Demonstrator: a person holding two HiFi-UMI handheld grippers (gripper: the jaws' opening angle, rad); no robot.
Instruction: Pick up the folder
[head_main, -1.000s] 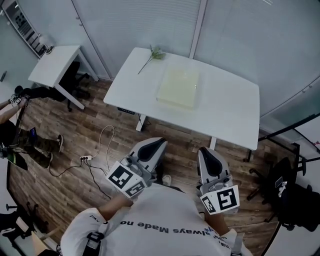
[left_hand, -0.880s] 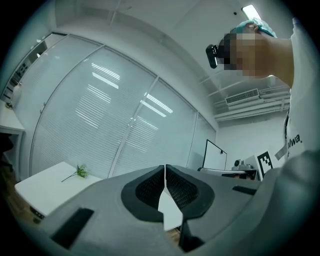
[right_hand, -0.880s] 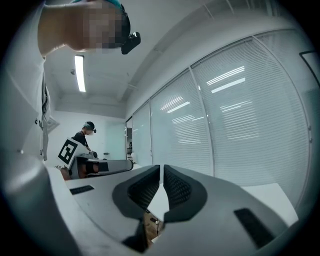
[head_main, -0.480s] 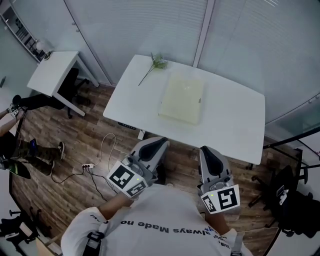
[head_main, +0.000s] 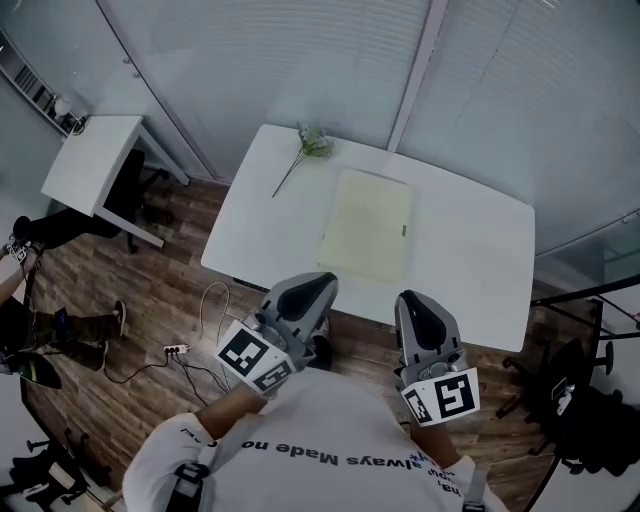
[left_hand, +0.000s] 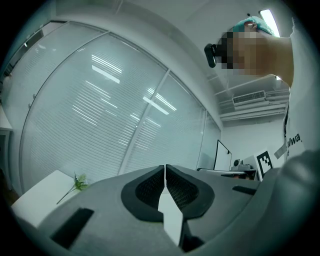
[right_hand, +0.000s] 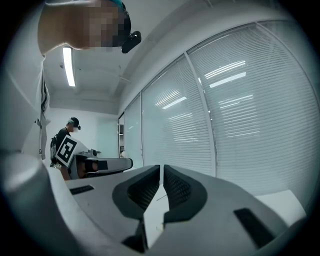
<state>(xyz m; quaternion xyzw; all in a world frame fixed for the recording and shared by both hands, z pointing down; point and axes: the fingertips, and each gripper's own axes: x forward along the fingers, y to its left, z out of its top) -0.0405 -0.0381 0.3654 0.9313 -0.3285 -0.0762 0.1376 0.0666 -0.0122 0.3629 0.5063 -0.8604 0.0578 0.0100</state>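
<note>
White shirt (head_main: 320, 415) (black lettering); grey left claw (head_main: 312, 286), right claw (head_main: 413, 301).

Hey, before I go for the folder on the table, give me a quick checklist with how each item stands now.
1. Folder flat and uncovered on the table: ok.
2. Plant sprig apart from the folder: ok.
3. Left gripper empty: ok.
4. Right gripper empty: ok.
5. Jaws open for grasping: not ok, both grippers shut.
6. Grippers at the folder: not ok, both short of it.
</note>
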